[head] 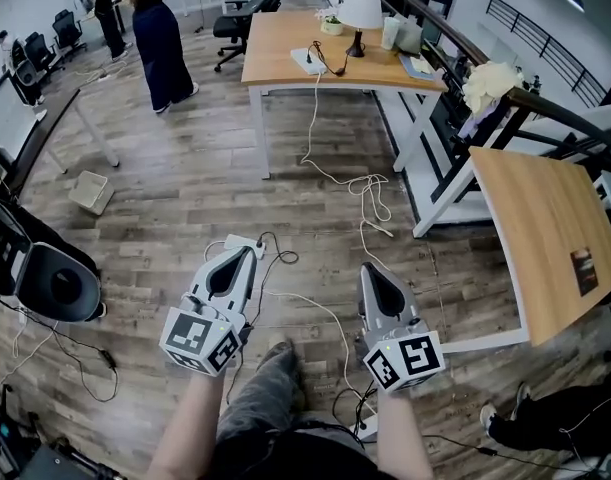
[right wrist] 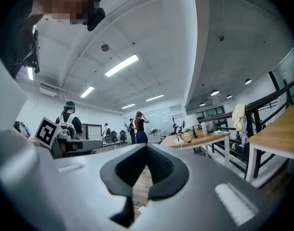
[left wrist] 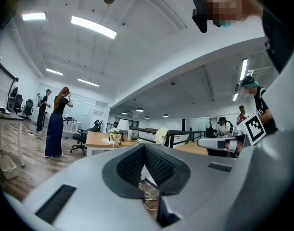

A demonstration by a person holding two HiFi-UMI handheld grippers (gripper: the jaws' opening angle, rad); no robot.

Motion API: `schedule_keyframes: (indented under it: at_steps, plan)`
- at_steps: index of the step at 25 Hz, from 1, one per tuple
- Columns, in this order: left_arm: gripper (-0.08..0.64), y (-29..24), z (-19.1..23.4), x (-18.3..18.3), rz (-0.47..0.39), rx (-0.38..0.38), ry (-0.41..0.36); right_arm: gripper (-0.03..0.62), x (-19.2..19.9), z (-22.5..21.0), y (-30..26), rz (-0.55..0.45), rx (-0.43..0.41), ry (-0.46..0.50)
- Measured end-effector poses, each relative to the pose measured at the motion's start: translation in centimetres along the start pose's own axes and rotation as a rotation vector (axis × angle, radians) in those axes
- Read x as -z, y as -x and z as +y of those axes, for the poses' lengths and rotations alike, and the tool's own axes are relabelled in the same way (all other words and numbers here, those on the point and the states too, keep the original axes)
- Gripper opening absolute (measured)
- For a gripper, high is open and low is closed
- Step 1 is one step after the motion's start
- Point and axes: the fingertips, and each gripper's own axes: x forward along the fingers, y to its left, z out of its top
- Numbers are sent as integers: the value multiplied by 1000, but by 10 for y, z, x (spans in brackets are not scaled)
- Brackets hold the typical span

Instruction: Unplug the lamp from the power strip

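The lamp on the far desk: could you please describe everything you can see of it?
The lamp has a white shade on a slim dark stem and a dark base. It stands upright on the far wooden desk, beside a white power strip; a dark cord lies between them.

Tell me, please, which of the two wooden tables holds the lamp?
The far table, top centre in the head view: the lamp stands on it. The nearer table, at right, has none.

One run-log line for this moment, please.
left hand-held gripper: shut, empty | right hand-held gripper: shut, empty | lamp: upright on desk, far ahead | power strip: on desk beside lamp | contact: none
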Motion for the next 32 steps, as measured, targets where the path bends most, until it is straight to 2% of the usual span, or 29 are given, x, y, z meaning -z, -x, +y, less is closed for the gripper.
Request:
schedule_keyframes:
  at_steps: [7, 15, 26, 32]
  plan:
    - [-3, -26, 21, 8, 0, -11, 39, 8, 2, -8, -33, 18, -15, -2]
    - [-3, -98, 52, 3, -17, 30, 64, 8, -4, -36, -97, 30, -25, 39]
    - [-3, -200, 132, -19, -41, 41, 75, 8, -16, -80, -214, 24, -30, 58]
    - [-3, -233, 160, -20, -44, 45, 76, 8, -9, -87, -258, 43, -49, 76]
